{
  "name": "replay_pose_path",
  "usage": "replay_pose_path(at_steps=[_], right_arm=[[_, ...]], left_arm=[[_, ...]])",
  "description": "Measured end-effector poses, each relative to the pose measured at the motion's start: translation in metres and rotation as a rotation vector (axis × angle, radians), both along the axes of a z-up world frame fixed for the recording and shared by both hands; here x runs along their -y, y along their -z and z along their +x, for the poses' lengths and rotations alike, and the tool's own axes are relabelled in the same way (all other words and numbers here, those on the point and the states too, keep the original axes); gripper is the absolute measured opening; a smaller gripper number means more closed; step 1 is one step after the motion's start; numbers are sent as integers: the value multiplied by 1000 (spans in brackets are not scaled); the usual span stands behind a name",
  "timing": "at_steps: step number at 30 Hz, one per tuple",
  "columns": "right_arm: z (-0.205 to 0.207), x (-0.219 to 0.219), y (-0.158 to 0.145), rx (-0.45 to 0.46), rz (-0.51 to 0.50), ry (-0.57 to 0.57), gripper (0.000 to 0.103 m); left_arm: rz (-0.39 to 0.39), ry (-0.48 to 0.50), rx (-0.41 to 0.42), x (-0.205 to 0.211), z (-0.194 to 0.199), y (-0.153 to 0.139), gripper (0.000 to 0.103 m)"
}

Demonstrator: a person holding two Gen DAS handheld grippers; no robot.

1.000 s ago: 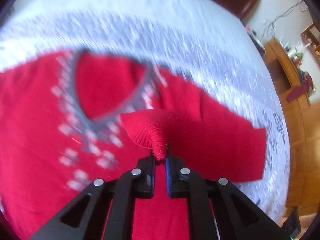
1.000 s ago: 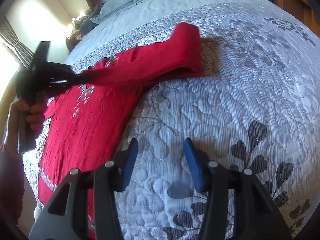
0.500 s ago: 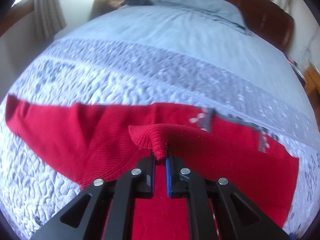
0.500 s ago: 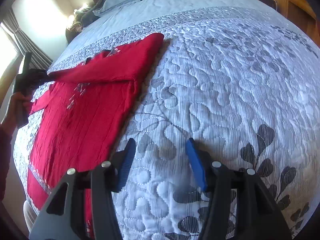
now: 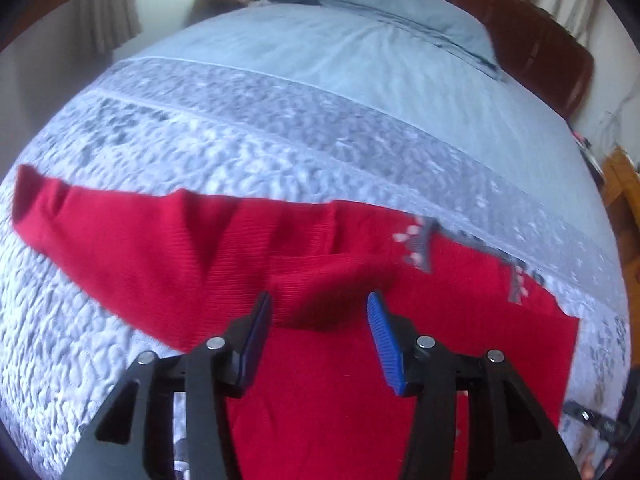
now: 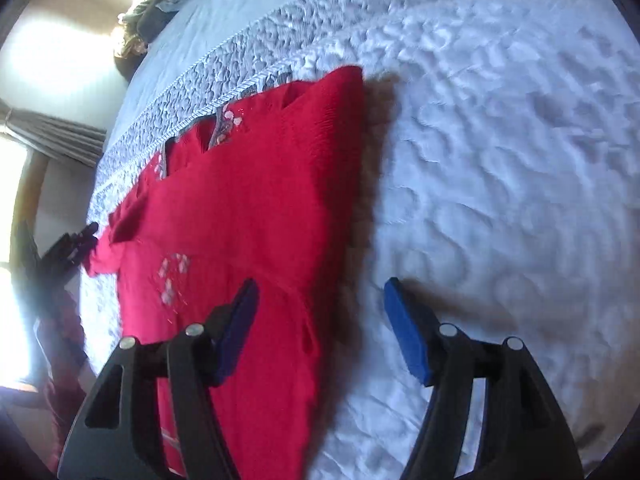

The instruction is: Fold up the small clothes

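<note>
A red sweater with grey-and-white neckline trim lies flat on the quilt. One sleeve stretches out to the left, and the other is folded across the chest. Its cuff lies between the pads of my left gripper. Those jaws are opening, and the pads stand clear of the cloth. In the right wrist view the sweater fills the left-centre. My right gripper hangs over its right edge, jaws opening, with nothing pressed between them. The left gripper shows beside the folded cuff.
The grey-white floral quilt spreads to the right of the sweater, with a plain blue sheet beyond it. A pillow and a dark wooden headboard stand at the bed's far end. A person's red sleeve is at the left edge.
My left gripper carried the sleeve cuff across the sweater, then let it go and opened. My right gripper swung from bare quilt to the sweater's right edge and opened wider.
</note>
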State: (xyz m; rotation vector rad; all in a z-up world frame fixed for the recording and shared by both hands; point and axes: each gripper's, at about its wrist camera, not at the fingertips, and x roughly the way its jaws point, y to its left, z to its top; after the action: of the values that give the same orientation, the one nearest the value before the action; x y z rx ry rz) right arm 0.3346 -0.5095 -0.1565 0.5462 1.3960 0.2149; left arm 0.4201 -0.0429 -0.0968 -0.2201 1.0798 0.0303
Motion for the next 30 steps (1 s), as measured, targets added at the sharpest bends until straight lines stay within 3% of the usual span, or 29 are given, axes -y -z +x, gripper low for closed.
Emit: replay_pose_path(at_steps=[1, 3, 4, 5, 8, 10, 13, 16, 18, 19, 25, 30], right_arm=[[6, -5, 4, -12, 3, -7, 65], [15, -14, 7, -15, -46, -28, 48], [17, -18, 8, -25, -69, -41, 25], [17, -19, 10, -38, -72, -49, 15], [14, -14, 6, -23, -121, -74, 10], [11, -3, 6, -35, -128, -46, 8], [10, 2, 15, -54, -134, -47, 9], [12, -6, 9, -23, -162, -82, 19], [11, -6, 1, 9, -170, -60, 32], [8, -5, -4, 33, -182, -48, 33], [-7, -15, -21, 98, -209, -50, 33], [-7, -35, -24, 121, -297, -115, 33]], left_arm=[[-29, 30, -15, 8, 6, 4, 50], [-13, 65, -45, 22, 17, 18, 50], [-2, 74, -58, 26, 20, 26, 50], [4, 80, -74, 29, 22, 35, 50], [10, 73, -148, 30, 26, 64, 50], [-9, 75, -154, 26, 18, 76, 50], [-61, 103, -116, 17, 8, 68, 50], [-136, 78, -91, -8, 9, 51, 57], [-185, 56, -101, -24, 19, 44, 58], [-202, 47, -105, -30, 24, 42, 58], [-250, 84, -217, -31, 53, 58, 57], [-262, 109, -194, -19, 57, 58, 56]])
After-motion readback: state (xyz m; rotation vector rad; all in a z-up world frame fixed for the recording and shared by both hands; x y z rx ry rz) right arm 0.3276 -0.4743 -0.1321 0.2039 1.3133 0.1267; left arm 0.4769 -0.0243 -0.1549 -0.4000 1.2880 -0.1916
